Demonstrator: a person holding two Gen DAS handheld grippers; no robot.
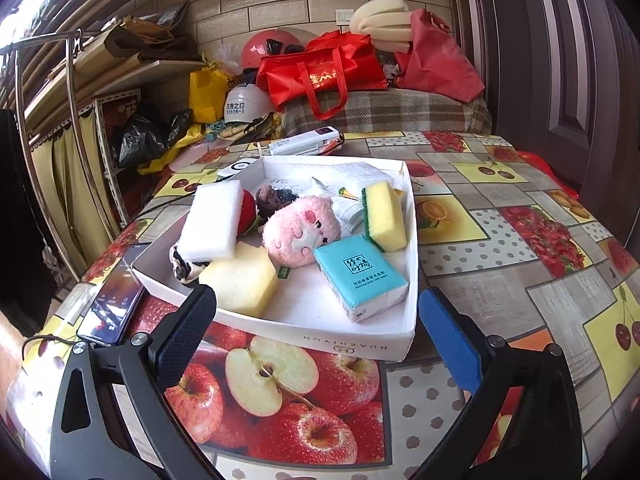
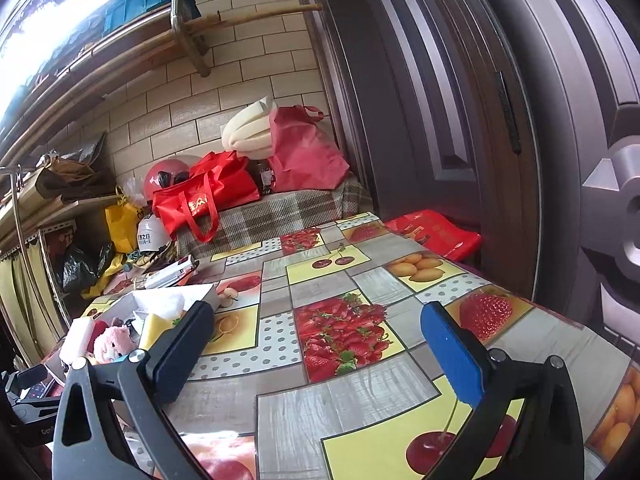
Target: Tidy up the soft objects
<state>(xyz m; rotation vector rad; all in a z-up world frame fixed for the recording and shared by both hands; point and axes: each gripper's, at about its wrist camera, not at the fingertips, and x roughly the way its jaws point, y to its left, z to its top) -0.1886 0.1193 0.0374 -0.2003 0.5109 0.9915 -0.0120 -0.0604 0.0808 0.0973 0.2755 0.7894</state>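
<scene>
Tissue pack (image 1: 360, 280) in box (image 1: 352, 344), long axis diagonal (L→R).

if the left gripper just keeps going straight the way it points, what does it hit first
Most likely the near wall of the white box, which spans the gap between the open left gripper. If it clears that rim, the teal tissue pack and yellow sponge come next. Its height above the table is hard to judge.

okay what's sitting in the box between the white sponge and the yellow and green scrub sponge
In the left wrist view, the pink plush toy lies between the white sponge and the yellow-green scrub sponge, with dark hair ties just behind it.
</scene>
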